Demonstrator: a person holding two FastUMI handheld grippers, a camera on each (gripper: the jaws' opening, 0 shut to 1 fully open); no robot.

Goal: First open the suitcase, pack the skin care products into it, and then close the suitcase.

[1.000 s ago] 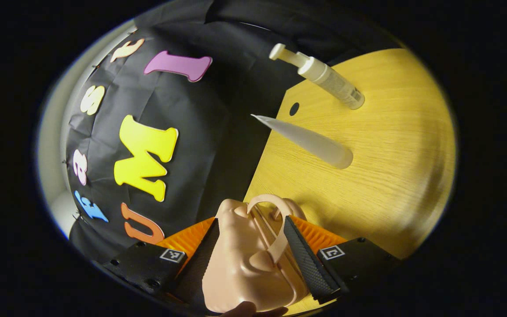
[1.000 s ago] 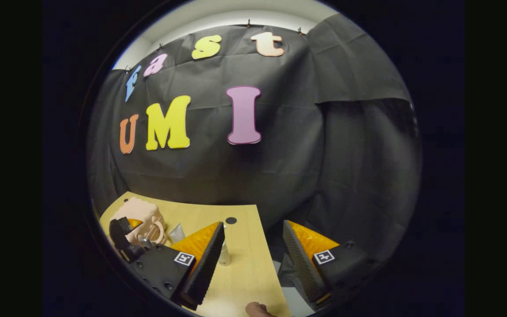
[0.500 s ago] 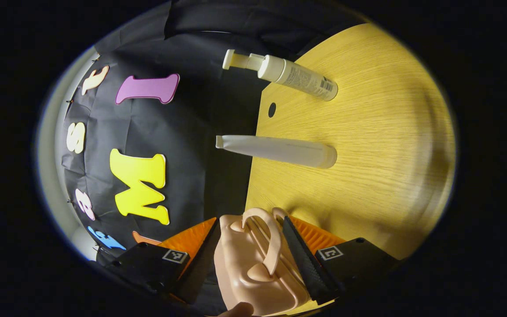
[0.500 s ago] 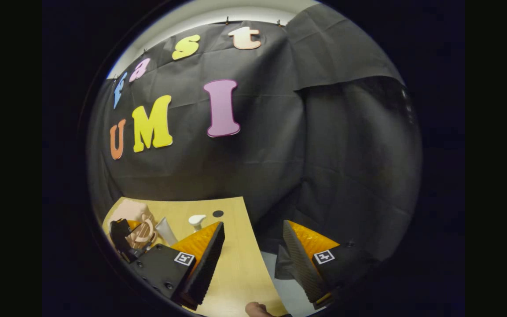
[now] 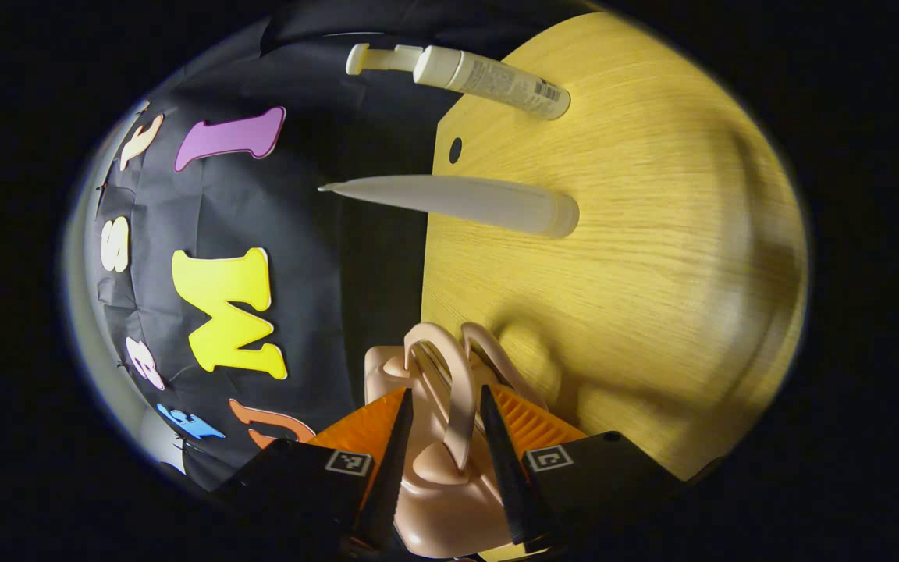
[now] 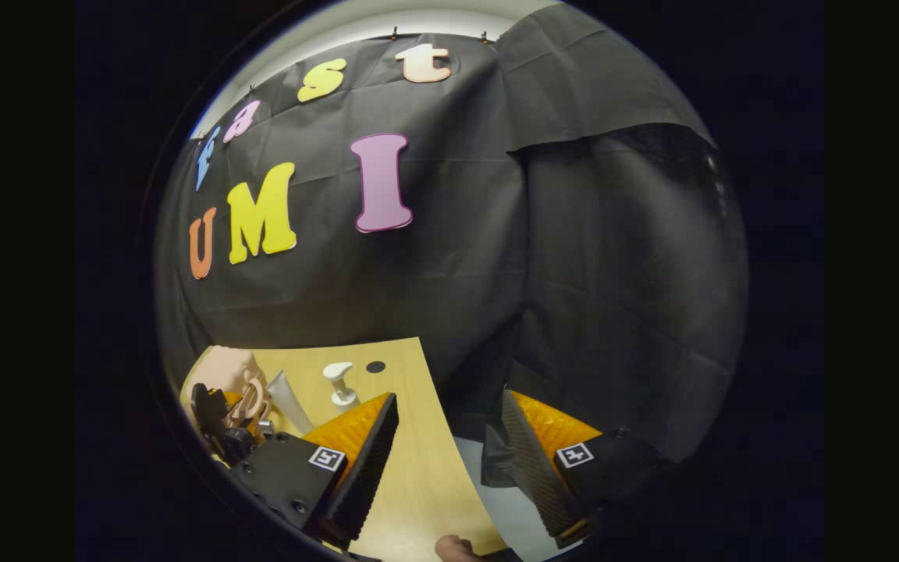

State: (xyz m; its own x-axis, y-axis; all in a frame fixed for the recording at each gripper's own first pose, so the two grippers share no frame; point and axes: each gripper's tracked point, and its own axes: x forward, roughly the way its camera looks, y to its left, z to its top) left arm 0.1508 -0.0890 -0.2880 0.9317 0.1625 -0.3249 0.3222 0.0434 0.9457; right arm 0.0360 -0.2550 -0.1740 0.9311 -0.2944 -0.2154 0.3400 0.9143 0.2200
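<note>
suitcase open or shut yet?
Shut. In the left gripper view the suitcase shows both shell halves together, handles up, between the left gripper fingers. Pump bottle and tube stand outside on the table.

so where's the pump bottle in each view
Left gripper view: the pump bottle is at top centre, on the table's far edge, beyond the white tube.
Right gripper view: it stands low and left of centre, partly behind the right gripper's finger.
Shared landmark: the dark round hole in the table, close by the bottle.

Suitcase [image 5: 438, 468] body cut off at bottom edge.
</note>
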